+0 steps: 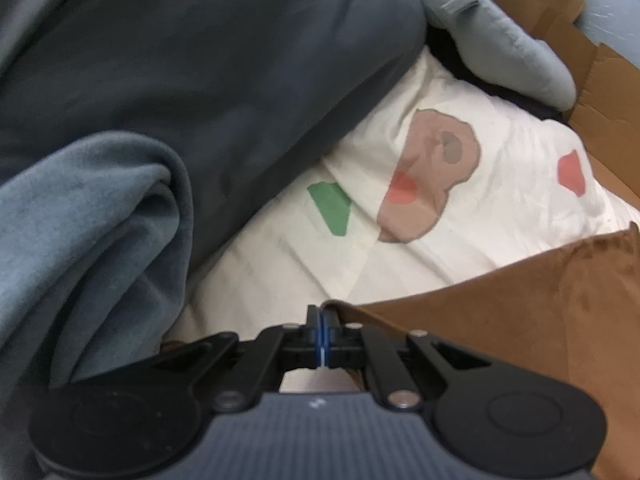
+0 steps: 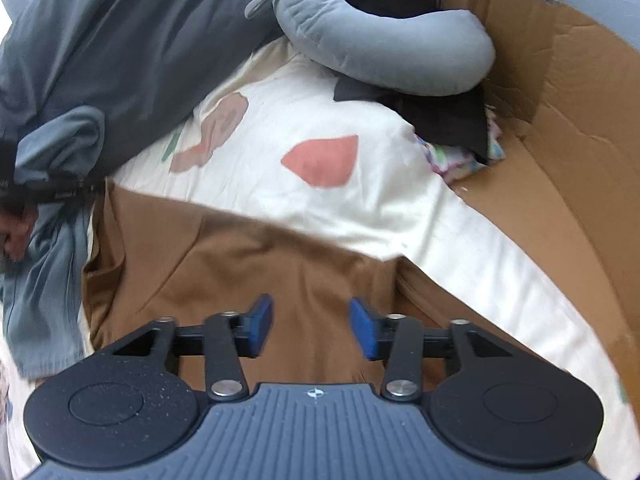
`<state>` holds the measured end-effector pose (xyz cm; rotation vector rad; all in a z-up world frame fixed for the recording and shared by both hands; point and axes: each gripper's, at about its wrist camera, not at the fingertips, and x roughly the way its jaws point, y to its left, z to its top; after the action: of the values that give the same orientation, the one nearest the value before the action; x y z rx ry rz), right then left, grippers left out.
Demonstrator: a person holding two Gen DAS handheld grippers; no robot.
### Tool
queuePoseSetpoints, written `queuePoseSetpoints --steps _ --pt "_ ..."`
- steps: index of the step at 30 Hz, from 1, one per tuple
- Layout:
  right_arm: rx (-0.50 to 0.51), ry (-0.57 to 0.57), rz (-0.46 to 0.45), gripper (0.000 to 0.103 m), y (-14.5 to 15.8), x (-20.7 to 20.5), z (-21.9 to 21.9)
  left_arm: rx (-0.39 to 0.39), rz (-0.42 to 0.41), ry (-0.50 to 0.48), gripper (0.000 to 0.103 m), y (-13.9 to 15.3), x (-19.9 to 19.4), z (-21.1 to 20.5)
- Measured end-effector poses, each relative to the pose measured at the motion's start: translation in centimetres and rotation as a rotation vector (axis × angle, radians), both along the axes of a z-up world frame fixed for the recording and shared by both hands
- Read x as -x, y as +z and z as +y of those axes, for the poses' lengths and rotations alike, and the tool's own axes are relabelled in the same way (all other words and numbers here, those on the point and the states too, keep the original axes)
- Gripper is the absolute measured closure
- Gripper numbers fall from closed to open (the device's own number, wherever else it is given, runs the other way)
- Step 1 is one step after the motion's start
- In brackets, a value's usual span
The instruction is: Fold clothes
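A brown garment (image 1: 500,320) (image 2: 240,264) lies spread on a white sheet (image 1: 460,220) (image 2: 280,120) printed with coloured patches. My left gripper (image 1: 322,314) is shut, and the brown garment's edge rises right into its fingertips, so it grips that edge. In the right wrist view my right gripper (image 2: 311,320) hangs open just above the middle of the brown garment. Its blue pads (image 2: 262,320) stand apart with only the flat cloth below them.
A dark grey garment (image 1: 200,80) (image 2: 120,60) and a blue-grey one (image 1: 88,220) (image 2: 52,280) are heaped at the left. A grey neck pillow (image 2: 380,40), black cloth (image 2: 440,112) and a colourful cloth (image 2: 456,160) lie by the cardboard box wall (image 2: 560,120) at the right.
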<state>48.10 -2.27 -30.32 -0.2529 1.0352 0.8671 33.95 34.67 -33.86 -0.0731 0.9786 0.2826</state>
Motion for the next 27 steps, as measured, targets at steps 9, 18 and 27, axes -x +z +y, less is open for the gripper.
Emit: queuePoseSetpoints --steps 9,18,27 --pt "0.018 -0.12 -0.029 0.082 -4.8 -1.7 1.9 -0.029 0.05 0.058 0.081 -1.1 0.6 0.0" --pt "0.052 -0.161 -0.013 0.083 -7.6 -4.0 3.7 -0.062 0.003 0.12 0.078 3.2 4.0 -1.3" --pt "0.04 -0.178 0.006 0.081 -7.1 -5.3 4.5 0.052 -0.054 0.021 0.048 5.6 5.3 -6.4"
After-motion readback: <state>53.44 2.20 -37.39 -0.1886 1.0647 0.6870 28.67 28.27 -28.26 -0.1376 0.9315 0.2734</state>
